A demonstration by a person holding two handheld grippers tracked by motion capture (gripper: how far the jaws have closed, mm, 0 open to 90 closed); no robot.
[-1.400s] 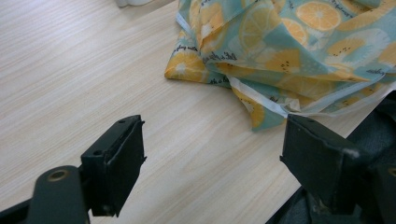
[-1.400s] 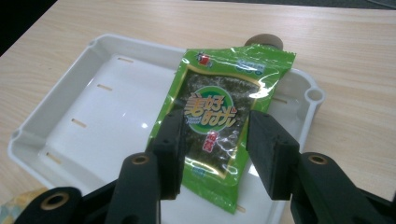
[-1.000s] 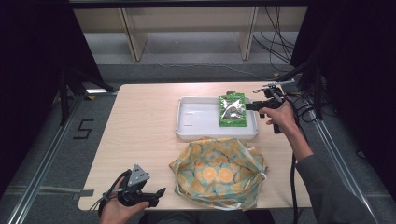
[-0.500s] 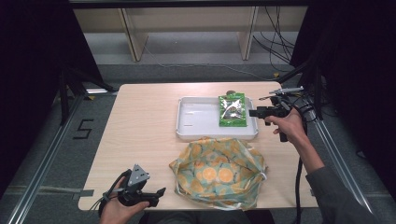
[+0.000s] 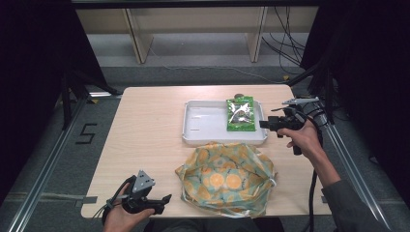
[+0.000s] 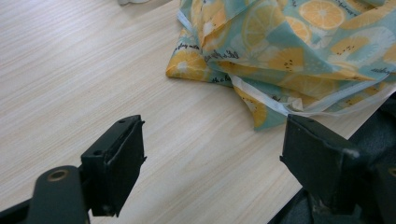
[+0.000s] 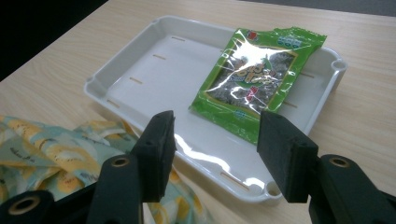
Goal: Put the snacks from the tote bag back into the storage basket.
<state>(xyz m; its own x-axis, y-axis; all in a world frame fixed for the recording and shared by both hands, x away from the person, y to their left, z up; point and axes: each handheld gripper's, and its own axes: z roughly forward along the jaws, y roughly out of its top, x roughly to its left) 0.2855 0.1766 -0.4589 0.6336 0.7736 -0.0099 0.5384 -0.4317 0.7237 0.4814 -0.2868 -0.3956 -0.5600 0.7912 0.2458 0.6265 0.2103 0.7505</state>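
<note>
A green snack packet (image 5: 241, 114) (image 7: 254, 81) lies flat in the right part of a white tray (image 5: 203, 137) (image 7: 116, 81). My right gripper (image 5: 263, 123) (image 7: 215, 140) hovers at the tray's right edge, open; its jaws have just been opening, with nothing between them. A cloth bag printed with oranges (image 5: 227, 176) (image 6: 299, 46) (image 7: 42, 154) sits on the table in front of the tray. My left gripper (image 5: 164, 200) (image 6: 212, 168) rests at the table's front edge, left of the bag, open and empty.
The light wooden table (image 5: 145, 125) has bare room on its left half. Cables (image 5: 312, 203) trail from the right gripper past the table's right edge. Metal rails (image 5: 43, 169) run along the floor on both sides.
My right gripper has drawn back to the right, away from the packet, and its jaws have spread wider. The packet stays in the tray. The left gripper has kept still.
</note>
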